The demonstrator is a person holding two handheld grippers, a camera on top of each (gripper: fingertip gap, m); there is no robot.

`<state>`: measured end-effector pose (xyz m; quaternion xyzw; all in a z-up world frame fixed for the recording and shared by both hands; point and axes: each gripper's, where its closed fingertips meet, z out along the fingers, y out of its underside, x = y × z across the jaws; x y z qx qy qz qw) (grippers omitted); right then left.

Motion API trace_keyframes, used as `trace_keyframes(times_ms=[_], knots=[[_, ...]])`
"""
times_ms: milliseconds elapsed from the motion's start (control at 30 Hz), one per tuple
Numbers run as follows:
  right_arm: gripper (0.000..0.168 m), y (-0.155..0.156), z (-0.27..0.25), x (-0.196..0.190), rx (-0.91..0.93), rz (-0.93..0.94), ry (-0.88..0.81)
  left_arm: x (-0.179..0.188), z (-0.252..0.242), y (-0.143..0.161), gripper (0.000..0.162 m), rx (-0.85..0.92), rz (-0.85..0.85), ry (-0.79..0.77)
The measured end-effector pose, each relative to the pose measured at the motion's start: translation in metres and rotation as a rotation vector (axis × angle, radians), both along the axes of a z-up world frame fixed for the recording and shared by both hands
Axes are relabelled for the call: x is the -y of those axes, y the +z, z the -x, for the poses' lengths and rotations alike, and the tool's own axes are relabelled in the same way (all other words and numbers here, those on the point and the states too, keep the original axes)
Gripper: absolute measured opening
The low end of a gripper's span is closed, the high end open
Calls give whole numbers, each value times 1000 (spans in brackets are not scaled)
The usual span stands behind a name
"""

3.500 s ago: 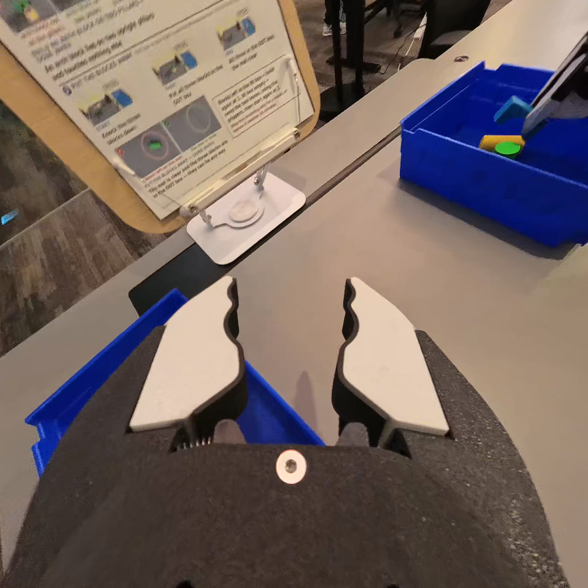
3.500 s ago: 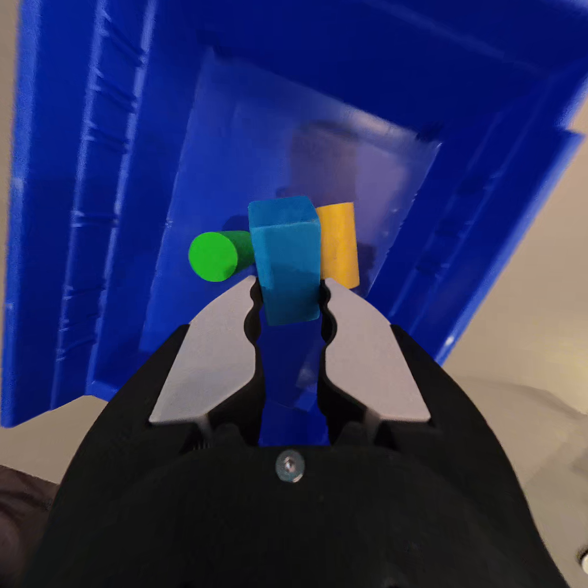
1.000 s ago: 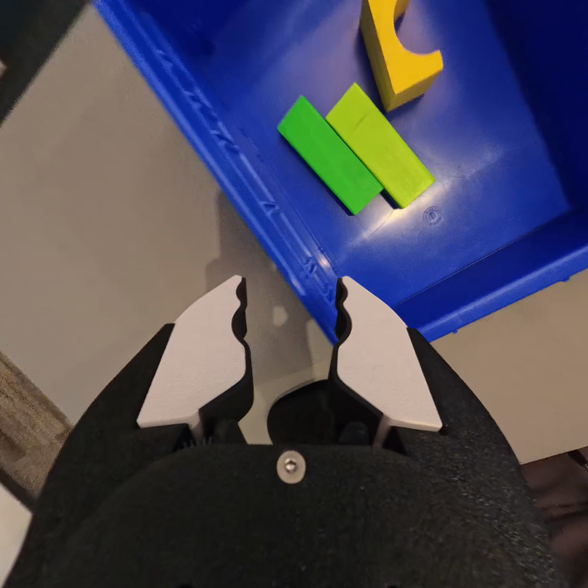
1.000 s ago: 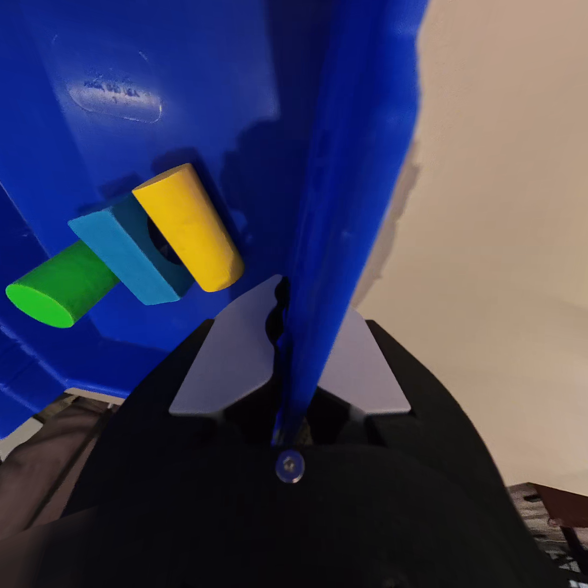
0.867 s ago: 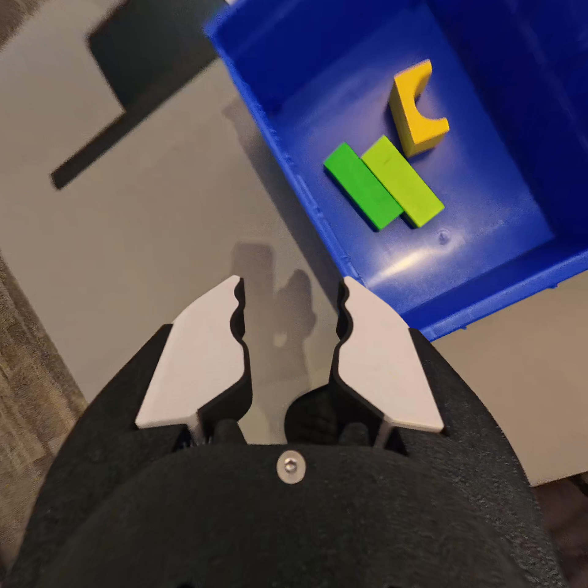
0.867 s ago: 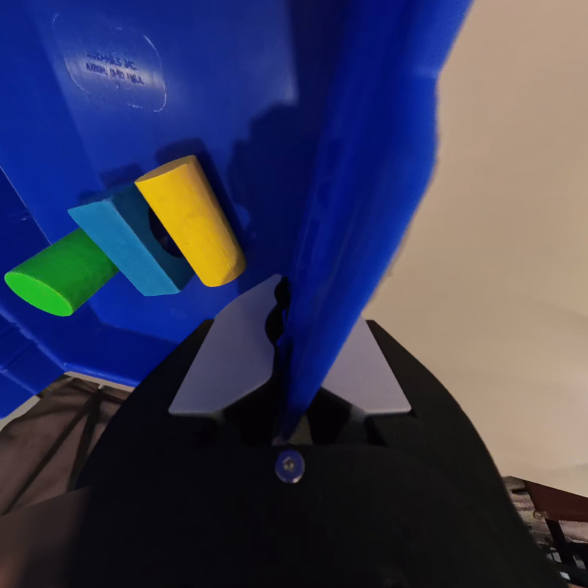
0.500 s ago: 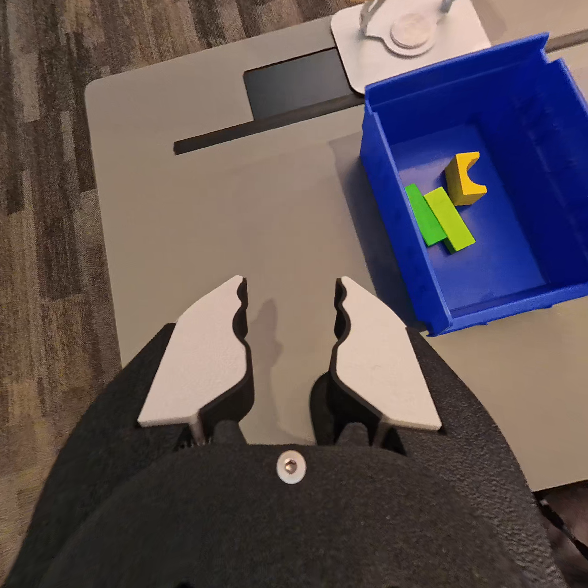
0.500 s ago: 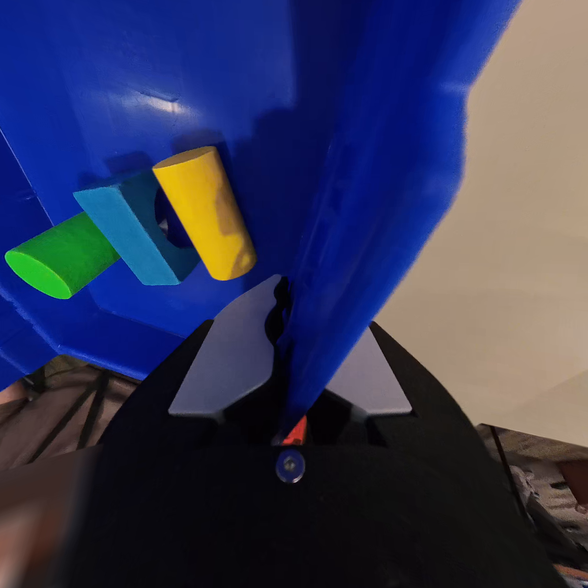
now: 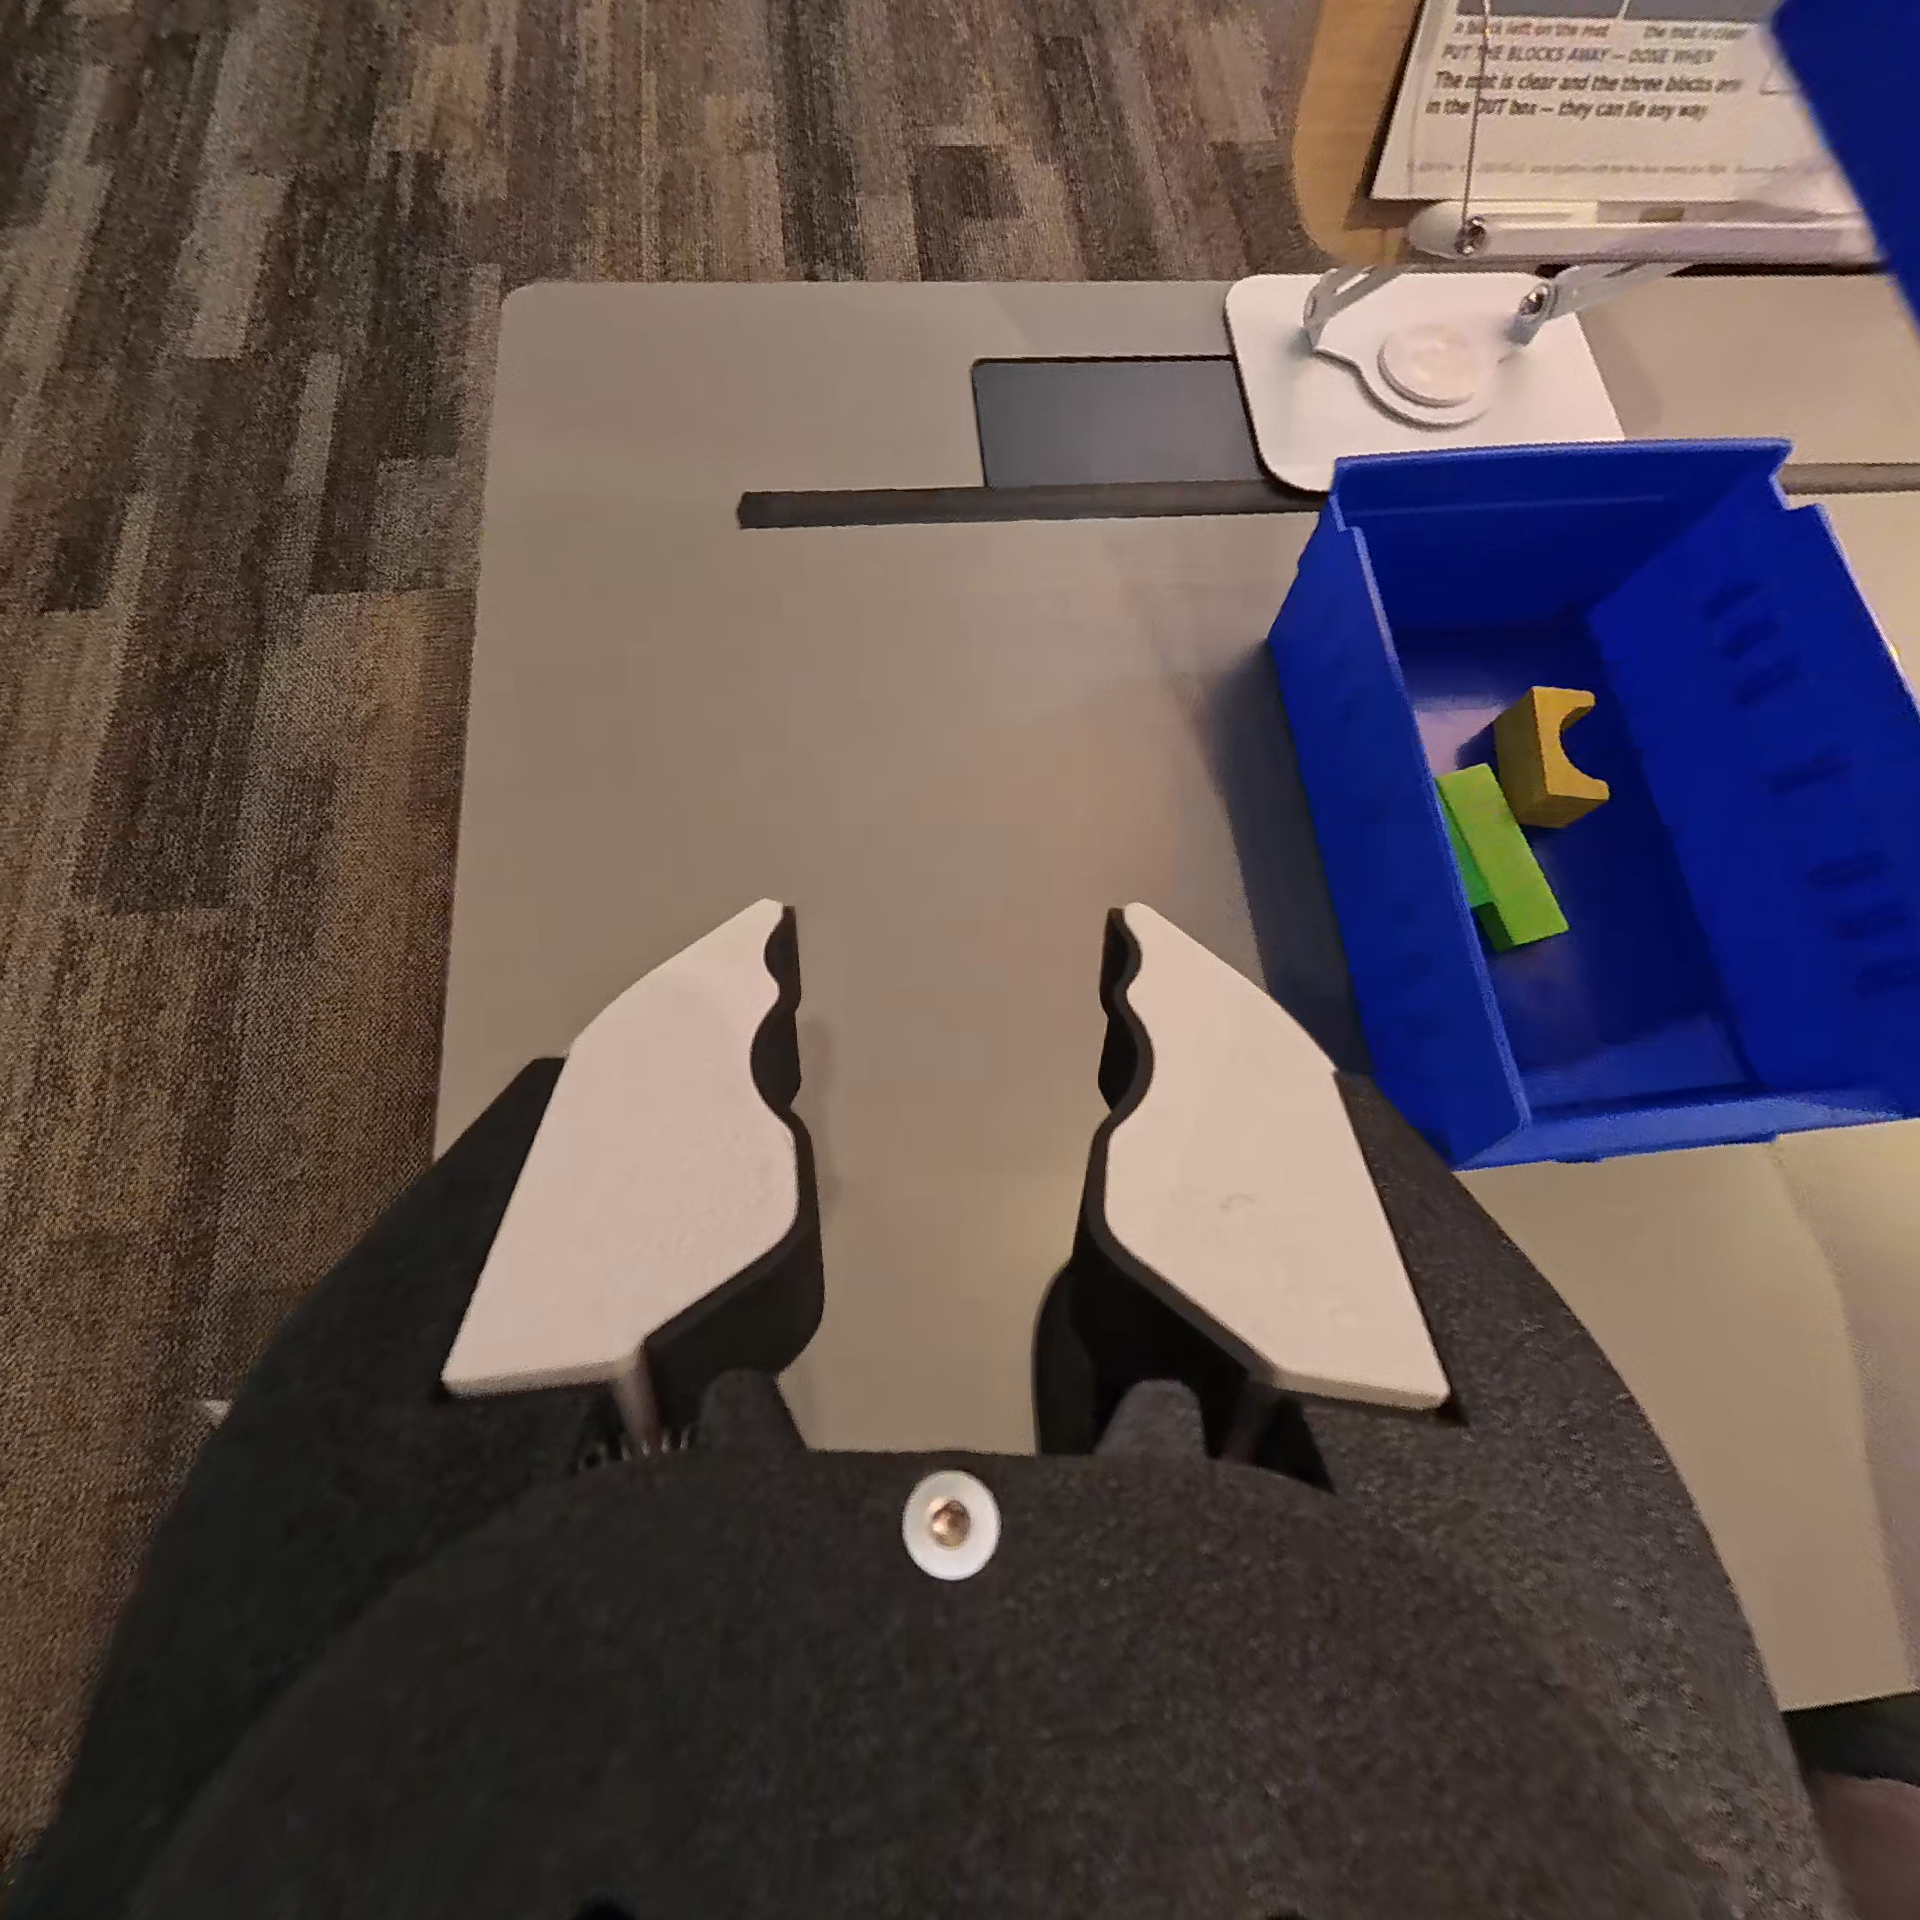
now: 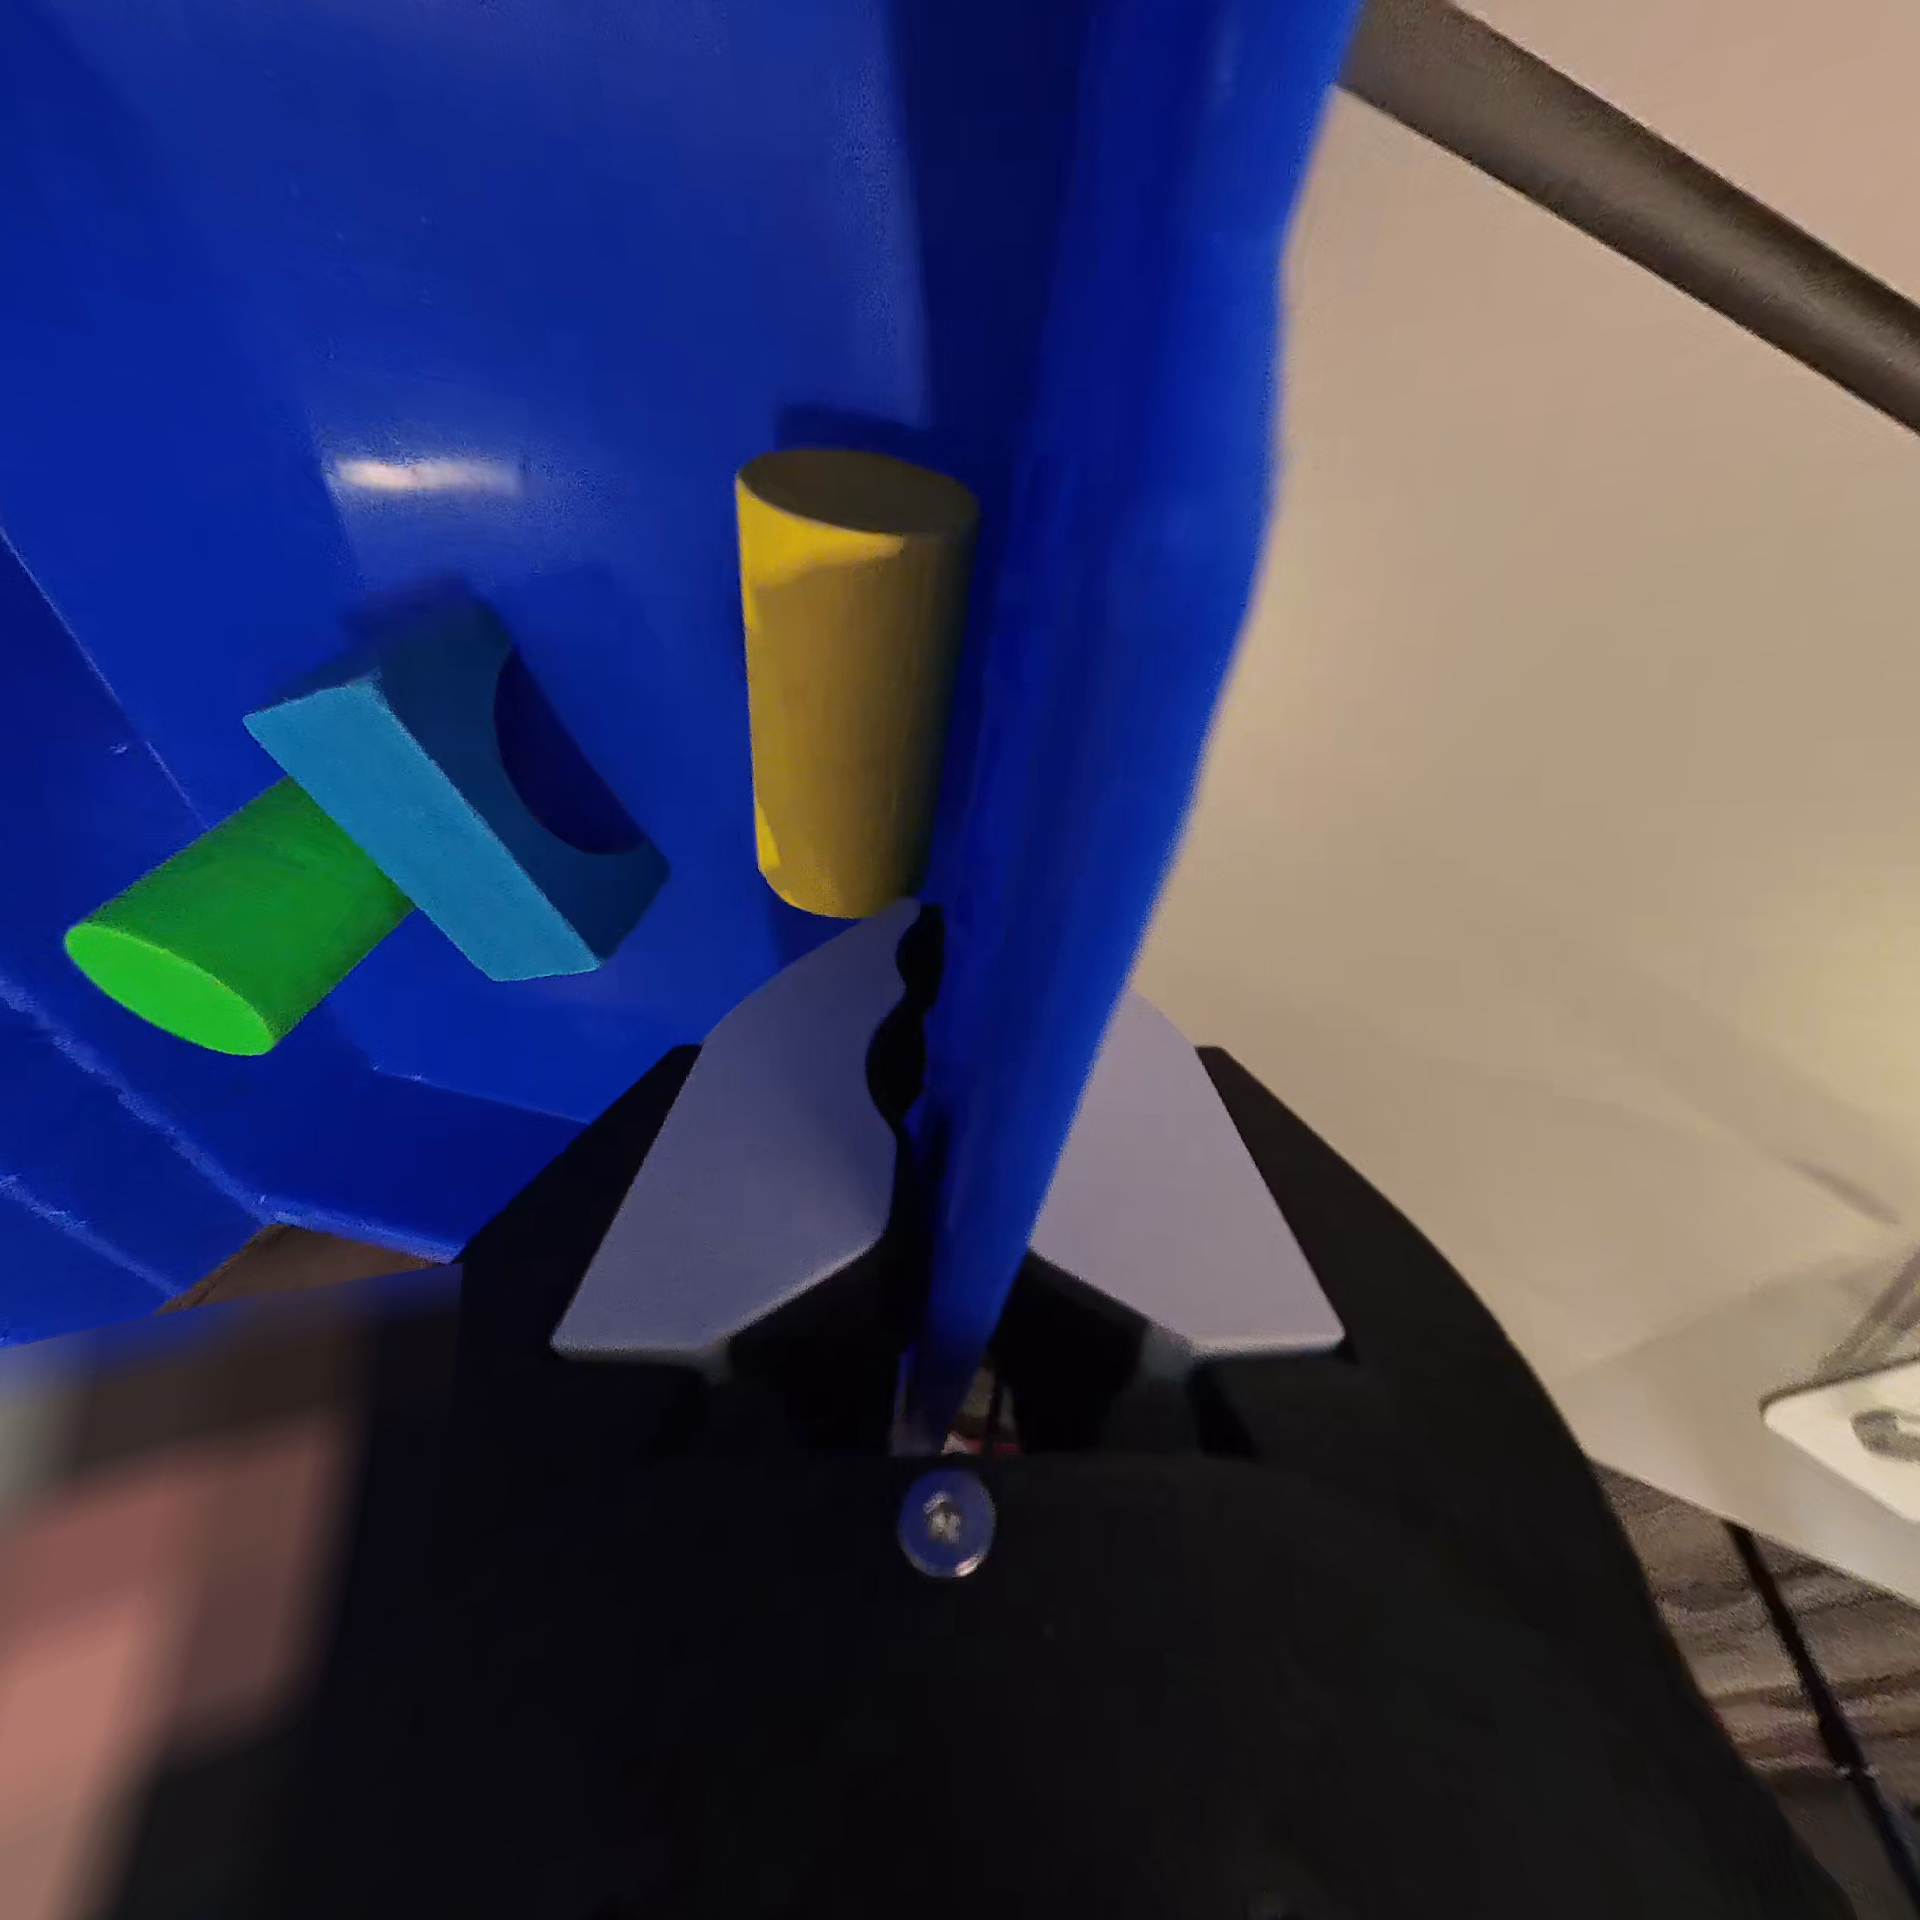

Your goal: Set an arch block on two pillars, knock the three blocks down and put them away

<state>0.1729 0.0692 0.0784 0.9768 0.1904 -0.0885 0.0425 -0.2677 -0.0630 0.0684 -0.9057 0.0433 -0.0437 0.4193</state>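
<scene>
Three blocks, teal arch [image 10: 457, 790] included, fill bin [image 10: 1091, 520] clamped by right jaws; left jaws gape.

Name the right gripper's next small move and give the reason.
Probably level the blue bin gently before carrying on: the right gripper is clamped on its wall, the bin looks tilted, and the yellow cylinder lies against that wall, apart from the blue arch and green cylinder.

Blue bin wall [image 10: 1091, 623] hides the right finger's tip.

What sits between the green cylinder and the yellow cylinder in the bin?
The light-blue arch block, touching the green cylinder, apart from the yellow cylinder, in the right wrist view.
</scene>
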Motion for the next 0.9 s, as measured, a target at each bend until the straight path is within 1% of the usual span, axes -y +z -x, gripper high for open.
trace_keyframes(times_ms=[100, 200, 367, 500, 600, 700, 800, 833, 900], knots=[[5, -9, 78, -6, -25, 25, 113, 3, 11, 4, 56, 23, -22, 43], [5, -27, 154, -8, -14, 45, 221, 8, 26, 10, 55, 37, -57, 99], [7, -72, 274, 1, -27, 77, 370, 21, 54, 16, 52, 69, -98, 185], [7, -111, 343, 9, -85, 116, 412, 31, 79, 11, 53, 81, -89, 263], [7, -141, 371, 15, -99, 150, 418, 30, 88, 7, 55, 132, -92, 275], [7, -173, 380, 15, -68, 145, 405, 15, 85, -4, 62, 186, -69, 209], [7, -202, 375, 14, -18, 139, 375, -1, 90, -36, 70, 183, 56, 200], [7, -210, 371, 14, 1, 142, 362, -6, 90, -46, 69, 188, 95, 194], [8, -216, 368, 12, -4, 125, 350, -17, 91, -64, 69, 202, 155, 186]])
